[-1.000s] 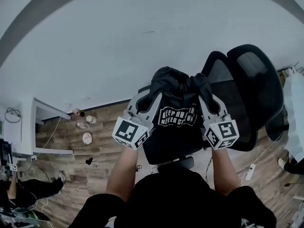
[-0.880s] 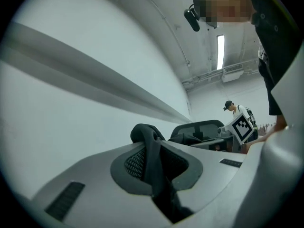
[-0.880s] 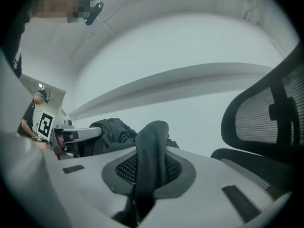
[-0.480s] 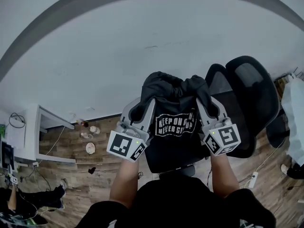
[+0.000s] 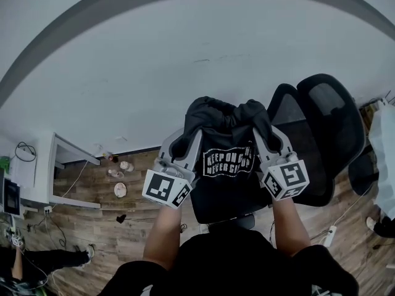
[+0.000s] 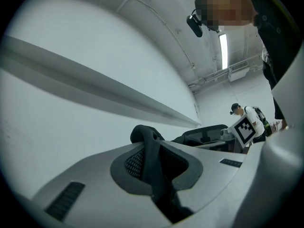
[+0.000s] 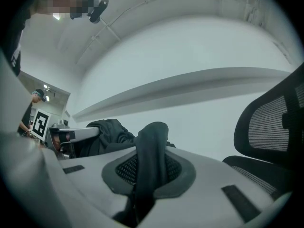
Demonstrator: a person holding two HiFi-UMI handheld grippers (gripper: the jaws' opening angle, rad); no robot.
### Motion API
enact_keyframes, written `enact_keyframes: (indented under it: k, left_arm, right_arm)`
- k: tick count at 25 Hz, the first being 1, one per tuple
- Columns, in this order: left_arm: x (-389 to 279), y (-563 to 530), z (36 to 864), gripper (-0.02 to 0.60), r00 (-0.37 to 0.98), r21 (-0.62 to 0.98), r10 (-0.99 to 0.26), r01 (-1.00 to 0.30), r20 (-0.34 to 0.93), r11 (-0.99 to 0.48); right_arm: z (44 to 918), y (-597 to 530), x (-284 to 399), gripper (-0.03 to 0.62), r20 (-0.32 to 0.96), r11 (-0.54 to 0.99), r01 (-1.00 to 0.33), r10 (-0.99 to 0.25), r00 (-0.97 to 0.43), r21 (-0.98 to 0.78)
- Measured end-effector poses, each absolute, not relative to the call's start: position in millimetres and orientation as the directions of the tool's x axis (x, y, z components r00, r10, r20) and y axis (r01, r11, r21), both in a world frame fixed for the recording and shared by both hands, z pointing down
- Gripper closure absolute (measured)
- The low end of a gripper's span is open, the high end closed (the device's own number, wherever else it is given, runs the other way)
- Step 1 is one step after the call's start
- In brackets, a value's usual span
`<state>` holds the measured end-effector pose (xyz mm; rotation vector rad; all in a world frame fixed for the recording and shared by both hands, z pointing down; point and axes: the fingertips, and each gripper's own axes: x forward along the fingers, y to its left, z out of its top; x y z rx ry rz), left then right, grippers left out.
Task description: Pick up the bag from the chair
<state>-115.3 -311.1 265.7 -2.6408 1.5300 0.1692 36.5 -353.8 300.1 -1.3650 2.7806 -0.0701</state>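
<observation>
Head view: bag (image 5: 228, 165) between left gripper (image 5: 185, 138) and right gripper (image 5: 263, 133), both clenched on its fabric

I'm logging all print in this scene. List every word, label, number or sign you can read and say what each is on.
"KEEP ON": upper line of white print on the black bag; the end of the line is too blurred to read.
"NEVER": lower line of the same print; the rest is too blurred to read.
Cubes on the left gripper and right gripper: square code patterns, no letters.
Nothing else is legible.
</observation>
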Motion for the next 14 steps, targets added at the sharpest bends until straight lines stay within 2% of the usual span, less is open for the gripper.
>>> enact_keyframes:
  k: [14]
  left_arm:
    - [-108.5,-312.5,277.2,0.526,0.491,-0.024,-0.865,-0.871,-0.103,-0.491]
  right_arm:
    - [309.7,-355.5,42.3,0.531,0.006,0.608,-0.793,-0.794,-0.608,-0.042]
